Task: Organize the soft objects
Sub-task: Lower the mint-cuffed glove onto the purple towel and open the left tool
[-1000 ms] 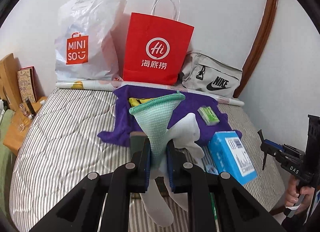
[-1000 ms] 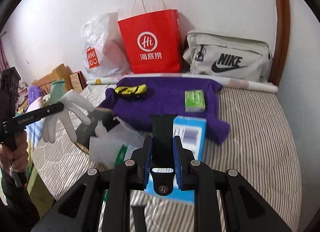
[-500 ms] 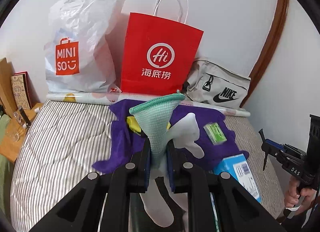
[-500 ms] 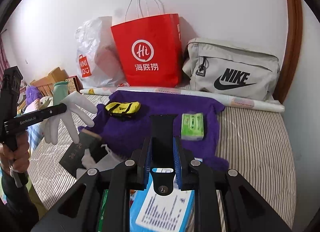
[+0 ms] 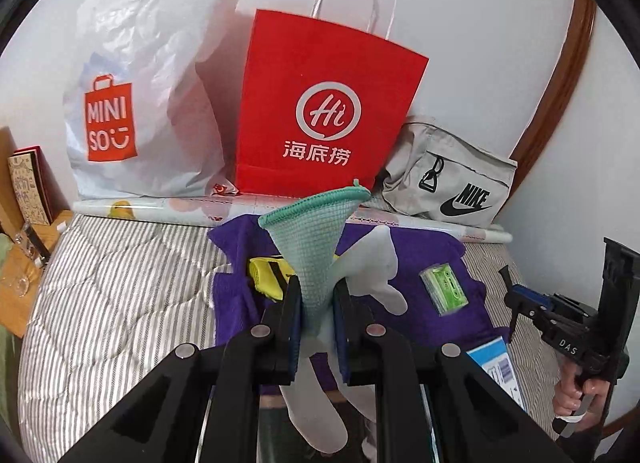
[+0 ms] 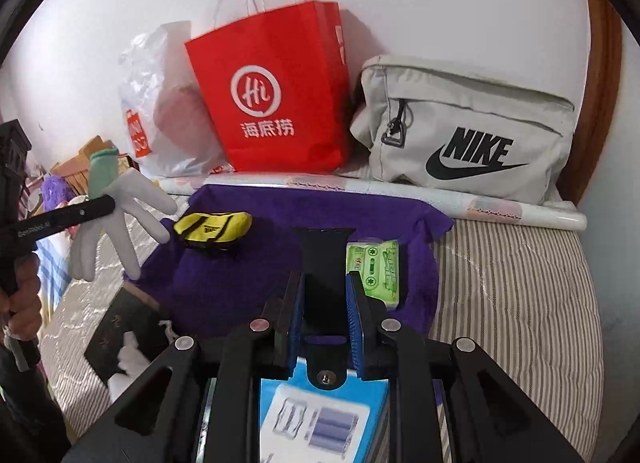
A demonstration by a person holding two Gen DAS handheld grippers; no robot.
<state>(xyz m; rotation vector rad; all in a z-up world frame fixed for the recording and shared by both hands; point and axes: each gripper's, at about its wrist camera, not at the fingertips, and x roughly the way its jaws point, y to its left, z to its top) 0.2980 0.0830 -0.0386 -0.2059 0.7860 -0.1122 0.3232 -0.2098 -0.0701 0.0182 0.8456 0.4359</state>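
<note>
- Left gripper (image 5: 316, 303) clamped on a glove (image 5: 320, 263), pinched at the wrist part; green mesh cuff flares up above the fingertips, white glove fingers hang down and out to the right of the gripper.
- In the right wrist view the same glove (image 6: 120, 219) hangs in the air at far left, above the bed edge, fingers pointing down, clear of the bedding.
- Right gripper (image 6: 325, 303) closed on a black strap (image 6: 323, 259); strap stands up past the fingertips, its lower end with a metal stud sticks out below the pads.
- Right gripper seen from the left wrist view (image 5: 516, 303) at far right, held in a hand (image 5: 576, 399).
- Just below the right gripper: blue box (image 6: 320, 419) with a white label.
- Ahead of both grippers: purple towel (image 6: 320, 207) spread on the striped bed (image 6: 512, 303).
- On the towel: yellow-black soft item (image 6: 214, 229) at left, green cassette-print pack (image 6: 378, 267) at right, just beside the strap.
- Left of the towel: dark booklet (image 6: 124, 327) with something white on it; cannot tell what.
- Against the wall behind: white Miniso bag (image 5: 144, 87), red paper bag (image 5: 320, 103), grey Nike bag (image 6: 464, 131); a rolled printed sheet (image 6: 480, 203) lies along their base.
</note>
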